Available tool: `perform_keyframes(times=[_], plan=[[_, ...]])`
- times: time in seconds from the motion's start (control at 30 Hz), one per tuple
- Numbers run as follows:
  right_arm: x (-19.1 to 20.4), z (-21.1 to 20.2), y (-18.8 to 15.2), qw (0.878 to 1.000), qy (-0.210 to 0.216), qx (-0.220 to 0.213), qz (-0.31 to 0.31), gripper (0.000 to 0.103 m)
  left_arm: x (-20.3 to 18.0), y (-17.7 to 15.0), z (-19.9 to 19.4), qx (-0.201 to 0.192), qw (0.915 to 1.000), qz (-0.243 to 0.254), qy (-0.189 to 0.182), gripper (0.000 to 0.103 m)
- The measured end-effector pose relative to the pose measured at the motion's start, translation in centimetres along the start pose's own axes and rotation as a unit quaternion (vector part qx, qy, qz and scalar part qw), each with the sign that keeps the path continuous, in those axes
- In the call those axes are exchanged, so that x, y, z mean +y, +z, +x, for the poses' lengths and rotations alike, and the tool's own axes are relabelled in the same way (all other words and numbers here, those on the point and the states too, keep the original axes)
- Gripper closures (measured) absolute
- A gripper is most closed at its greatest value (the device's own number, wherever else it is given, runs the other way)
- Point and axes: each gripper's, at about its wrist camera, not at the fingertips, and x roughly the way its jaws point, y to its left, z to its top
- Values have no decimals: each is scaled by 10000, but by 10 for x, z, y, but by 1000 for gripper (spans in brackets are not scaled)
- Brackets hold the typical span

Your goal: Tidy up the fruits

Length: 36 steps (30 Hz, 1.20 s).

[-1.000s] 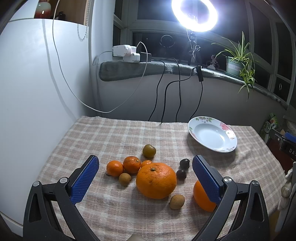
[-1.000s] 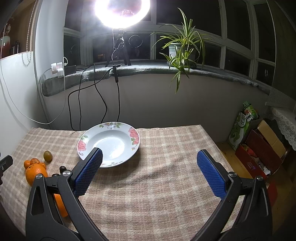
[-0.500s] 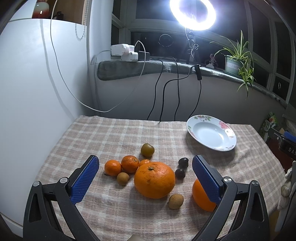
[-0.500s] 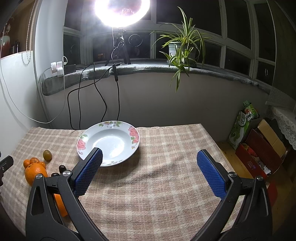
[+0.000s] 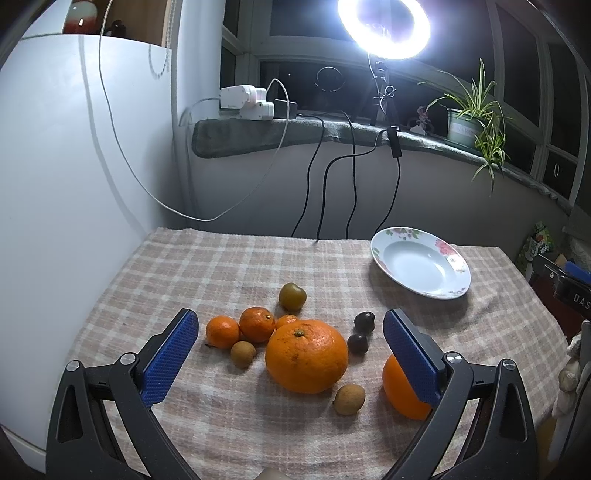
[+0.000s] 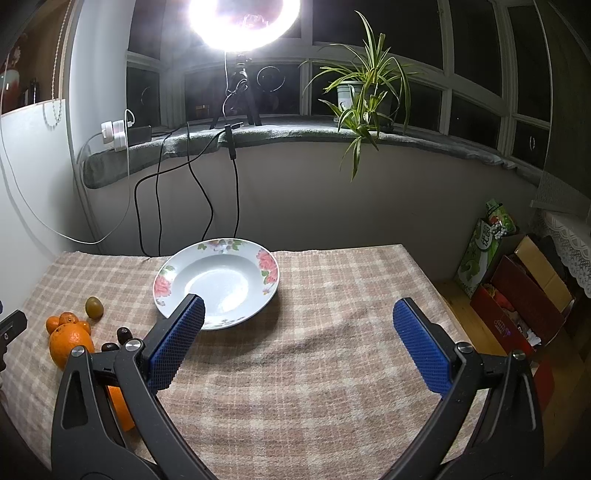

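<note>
Left tool (image 5: 291, 354) hovers above the tabletop (image 5: 229, 266), blue pads spread wide, nothing between them. Right tool (image 6: 297, 343) likewise spread wide and holding nothing, above bare checked cloth. Landmark: flowered plate (image 5: 456, 258), nothing in it, at the far right of the cloth in the left view; in the right view the right tool's left pad overlaps its near rim (image 6: 236, 323). All fruit lies on the cloth, left of and nearer than the plate. Large orange (image 5: 306, 356) sits well apart from the plate, in the middle of the group. Touching its far-left side is a cluster of three small mandarins (image 5: 257, 324). A greenish round fruit (image 5: 292, 296) lies behind the mandarins, closest of that cluster to the plate's side. Two dark small fruits (image 5: 360, 332) lie between the large orange and the plate. Two tan small fruits: one (image 5: 243, 353) just left of the large orange, one (image 5: 349, 398) at its near right. A second orange (image 5: 400, 391) is partly hidden behind the left tool's right pad. A ring lamp (image 5: 384, 27) and a potted plant (image 5: 469, 118) stand on the sill beyond the plate.
</note>
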Motion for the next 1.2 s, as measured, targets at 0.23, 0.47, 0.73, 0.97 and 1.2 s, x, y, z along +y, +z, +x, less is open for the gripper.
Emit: perform_keyframes(times=[0.23, 0.47, 0.73, 0.97, 1.2], plan=[[4, 7, -8, 9999, 66, 83, -42, 0, -1, -3, 3, 68, 10000, 5, -25, 3], [10, 12, -13, 9989, 360, 282, -98, 0, -2, -7, 9, 235, 9997, -48, -34, 3], [20, 22, -20, 9937, 925, 605, -184, 0, -4, -13, 16, 367, 9993, -2, -65, 3], [29, 32, -25, 9859, 1405, 894, -187, 0, -13, -21, 22, 524, 9984, 132, -161, 4], [44, 35, -31, 9792, 1671, 1089, -383, 0, -25, -33, 30, 781, 9962, 248, -292, 10]])
